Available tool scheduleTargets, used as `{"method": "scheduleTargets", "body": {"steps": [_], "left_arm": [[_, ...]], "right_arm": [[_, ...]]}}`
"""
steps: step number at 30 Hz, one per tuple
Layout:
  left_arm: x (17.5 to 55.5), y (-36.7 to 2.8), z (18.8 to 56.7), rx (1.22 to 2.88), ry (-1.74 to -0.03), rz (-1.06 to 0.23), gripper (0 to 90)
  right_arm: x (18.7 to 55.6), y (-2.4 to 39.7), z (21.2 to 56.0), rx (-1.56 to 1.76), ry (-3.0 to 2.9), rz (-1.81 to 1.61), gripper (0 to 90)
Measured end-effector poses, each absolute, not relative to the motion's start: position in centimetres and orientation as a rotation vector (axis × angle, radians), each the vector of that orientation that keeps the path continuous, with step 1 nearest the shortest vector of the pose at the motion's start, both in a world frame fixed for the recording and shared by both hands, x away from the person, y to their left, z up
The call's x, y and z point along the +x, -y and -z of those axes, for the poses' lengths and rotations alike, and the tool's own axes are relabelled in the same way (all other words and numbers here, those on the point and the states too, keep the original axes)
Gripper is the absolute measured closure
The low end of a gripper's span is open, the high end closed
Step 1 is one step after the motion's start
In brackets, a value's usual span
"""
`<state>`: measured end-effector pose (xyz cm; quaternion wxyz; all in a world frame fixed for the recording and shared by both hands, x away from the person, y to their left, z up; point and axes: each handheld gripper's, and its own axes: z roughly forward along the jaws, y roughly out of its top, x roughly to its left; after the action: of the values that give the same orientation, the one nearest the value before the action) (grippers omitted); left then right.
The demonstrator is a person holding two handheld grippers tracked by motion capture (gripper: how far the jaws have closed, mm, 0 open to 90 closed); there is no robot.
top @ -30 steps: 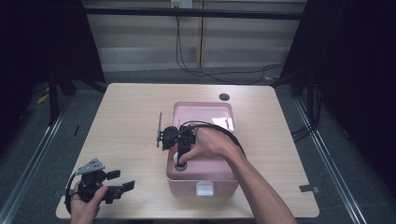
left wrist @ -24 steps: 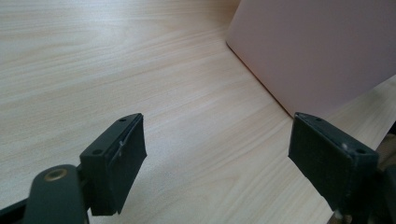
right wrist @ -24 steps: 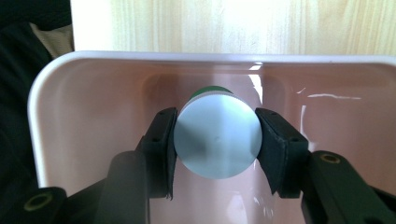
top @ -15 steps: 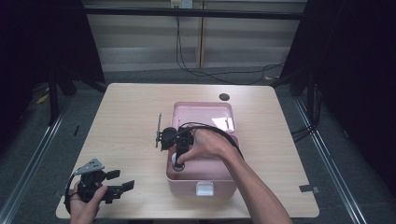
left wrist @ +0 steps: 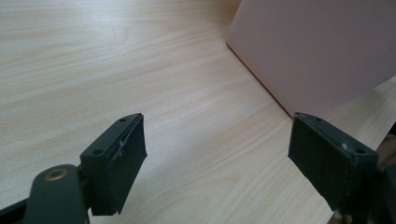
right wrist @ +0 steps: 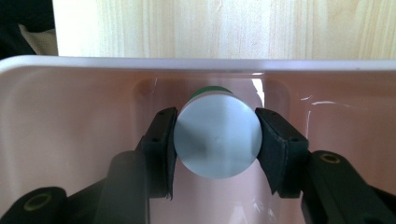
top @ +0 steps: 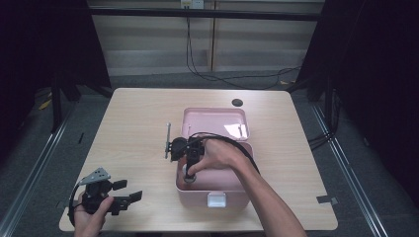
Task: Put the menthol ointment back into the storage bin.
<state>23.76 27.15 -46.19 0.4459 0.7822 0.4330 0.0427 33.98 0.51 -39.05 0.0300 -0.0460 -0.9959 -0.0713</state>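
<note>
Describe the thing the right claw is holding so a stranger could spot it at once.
Start at the pink plastic box on the pale wooden table. Inside its near-left corner, the right claw grips a pale grey round-ended cylinder with a green band. It is the one grey-and-green item against all that pink.

Right gripper (right wrist: 215, 140): pointed down, jaws clamped, forearm stretched forward. Left gripper (top: 126, 191): low at the near left, jaws wide apart, level.

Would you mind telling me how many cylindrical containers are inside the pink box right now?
1. A pale cylinder with a green band sits in the pink box at its near left corner, clamped by the right gripper. The hand covers part of the interior, so others may be hidden.
</note>
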Motion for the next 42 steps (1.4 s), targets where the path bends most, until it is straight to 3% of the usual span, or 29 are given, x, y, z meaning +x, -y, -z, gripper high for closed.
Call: {"method": "scheduleTargets", "body": {"steps": [42], "left_arm": [[23.8, -27.3, 46.2, 1.938, -1.075, -0.11, 18.8]], "right_arm": [[34.1, -0.4, 43.0, -0.146, 3.073, 0.276, 51.0]]}}
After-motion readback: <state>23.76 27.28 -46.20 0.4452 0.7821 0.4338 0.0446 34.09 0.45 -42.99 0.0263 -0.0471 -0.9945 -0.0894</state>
